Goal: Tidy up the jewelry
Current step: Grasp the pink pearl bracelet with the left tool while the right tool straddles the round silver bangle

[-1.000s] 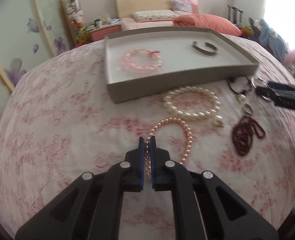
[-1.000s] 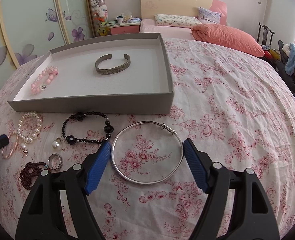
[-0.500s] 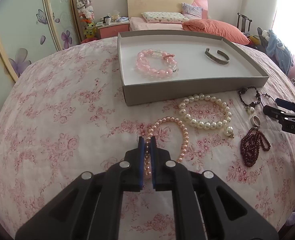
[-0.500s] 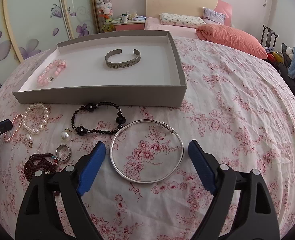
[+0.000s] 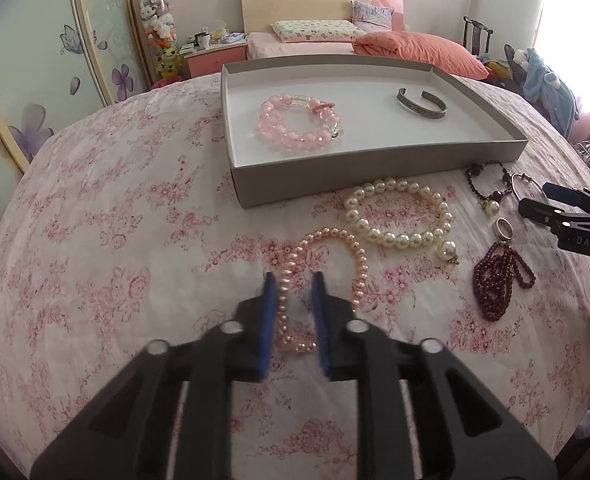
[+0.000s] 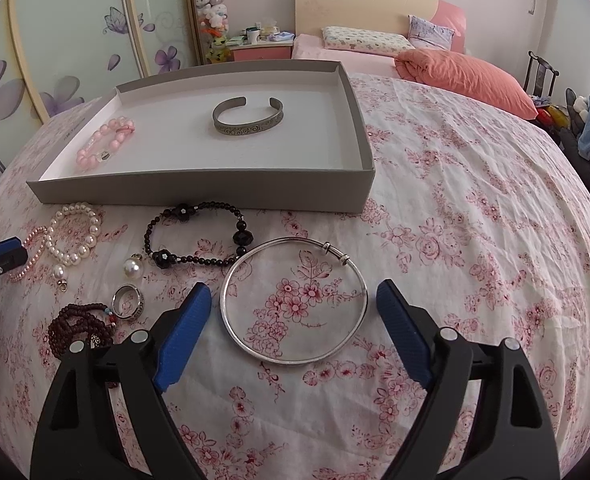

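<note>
Floral pink bedspread (image 6: 475, 208): shallow grey cardboard tray (image 6: 223, 194). Before tray: left gripper (image 5: 293, 286), slightly parted, straddles pink pearl strand (image 5: 357, 260) (no grip); right gripper (image 6: 291, 294), wide, jaws just narrowing, flanks thin silver bangle (image 6: 295, 356), untouched.

Bright, soft daylight throughout; strongest from a blown-out window (image 5: 571, 32) at the upper right of the left wrist view, washing out detail there; only faint, short shadows under the tray wall (image 6: 199, 190) at centre left of the right wrist view; heavy fisheye bending, with black vignetted corners in both views; sharp at centre, slightly soft toward the lower edge and rims.
</note>
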A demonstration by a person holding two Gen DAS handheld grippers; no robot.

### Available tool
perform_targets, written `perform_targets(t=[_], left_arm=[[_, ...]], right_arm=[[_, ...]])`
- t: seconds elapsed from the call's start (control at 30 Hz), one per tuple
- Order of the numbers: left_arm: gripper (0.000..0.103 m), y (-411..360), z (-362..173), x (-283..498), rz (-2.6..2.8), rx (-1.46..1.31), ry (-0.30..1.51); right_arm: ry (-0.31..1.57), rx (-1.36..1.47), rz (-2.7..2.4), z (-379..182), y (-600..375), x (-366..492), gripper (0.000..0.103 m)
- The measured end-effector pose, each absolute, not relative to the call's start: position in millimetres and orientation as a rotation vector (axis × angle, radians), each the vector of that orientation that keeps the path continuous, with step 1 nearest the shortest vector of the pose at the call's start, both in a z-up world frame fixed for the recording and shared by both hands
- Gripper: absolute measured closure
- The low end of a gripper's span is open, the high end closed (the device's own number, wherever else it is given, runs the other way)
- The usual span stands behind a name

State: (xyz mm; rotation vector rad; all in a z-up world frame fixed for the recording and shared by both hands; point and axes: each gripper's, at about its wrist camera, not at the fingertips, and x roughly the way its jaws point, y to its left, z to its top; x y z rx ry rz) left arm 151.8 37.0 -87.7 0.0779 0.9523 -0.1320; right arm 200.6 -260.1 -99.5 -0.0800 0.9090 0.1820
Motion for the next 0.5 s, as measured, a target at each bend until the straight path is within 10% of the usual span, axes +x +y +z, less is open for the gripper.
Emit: perform_targets(t=[0.5], left_arm=[[0.096,43,-86,148,-0.128,0.025,0.93]], right_arm=[[0.885,-0.041,0.174,-96,-266,187,0.029]])
